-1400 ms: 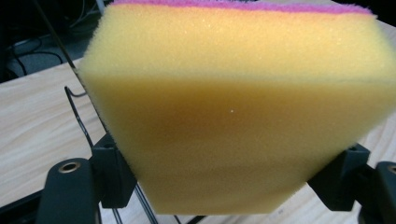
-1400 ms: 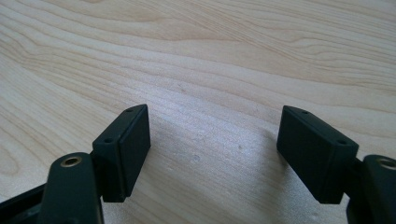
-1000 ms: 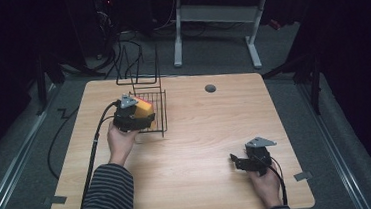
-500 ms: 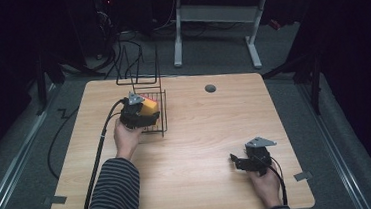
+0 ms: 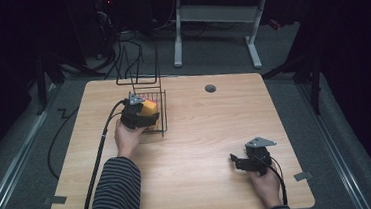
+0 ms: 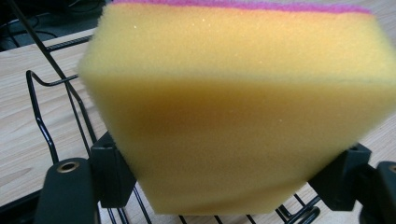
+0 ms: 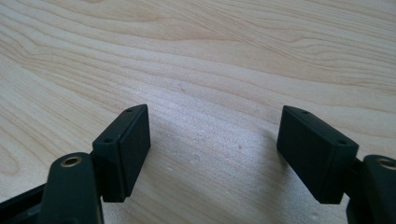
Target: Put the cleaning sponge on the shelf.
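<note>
A yellow sponge [image 6: 233, 121] with a pink scouring layer on its far side sits between the jaws of my left gripper [image 6: 229, 177], which is shut on it. In the high view the left gripper [image 5: 141, 115] holds the sponge [image 5: 148, 107] over the black wire basket [image 5: 161, 124] at the table's back left. Wires of the basket [image 6: 44, 126] pass under and beside the sponge. My right gripper [image 5: 240, 161] rests low near the table's front right, open, with bare wood between its jaws [image 7: 212, 149].
The wooden table [image 5: 201, 133] has a round grommet [image 5: 210, 88] at the back. A tall wire handle or rack [image 5: 138, 68] rises behind the basket. Cables trail off the left edge. A desk frame stands on the floor beyond.
My left gripper with the sponge has moved slightly forward and right over the basket. The right gripper has stayed in place.
</note>
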Available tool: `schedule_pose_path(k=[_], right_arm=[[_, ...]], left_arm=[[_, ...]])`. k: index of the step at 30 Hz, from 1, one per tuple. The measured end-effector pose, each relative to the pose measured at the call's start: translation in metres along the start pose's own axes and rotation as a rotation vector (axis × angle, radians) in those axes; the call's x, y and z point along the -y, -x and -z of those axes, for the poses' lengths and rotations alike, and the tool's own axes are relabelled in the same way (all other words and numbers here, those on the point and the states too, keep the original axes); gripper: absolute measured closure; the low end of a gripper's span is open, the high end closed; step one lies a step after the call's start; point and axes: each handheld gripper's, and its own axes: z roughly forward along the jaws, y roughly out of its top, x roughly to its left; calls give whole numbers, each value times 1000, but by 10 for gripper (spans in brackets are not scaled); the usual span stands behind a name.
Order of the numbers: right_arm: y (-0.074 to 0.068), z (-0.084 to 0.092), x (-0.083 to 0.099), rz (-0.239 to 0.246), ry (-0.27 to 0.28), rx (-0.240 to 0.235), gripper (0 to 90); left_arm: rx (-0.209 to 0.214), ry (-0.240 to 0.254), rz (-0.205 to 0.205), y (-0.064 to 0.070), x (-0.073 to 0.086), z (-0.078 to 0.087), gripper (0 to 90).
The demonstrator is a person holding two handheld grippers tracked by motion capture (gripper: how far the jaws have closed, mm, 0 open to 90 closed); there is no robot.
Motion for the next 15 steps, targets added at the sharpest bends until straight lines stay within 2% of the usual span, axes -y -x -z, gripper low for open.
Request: schedule_pose_path(k=[7, 15], right_arm=[[0, 0, 0, 0, 0, 0, 261], [0, 0, 0, 0, 0, 0, 261]], left_arm=[[5, -2, 9, -1, 1, 0, 224], [4, -16, 14, -1, 2, -1, 174]])
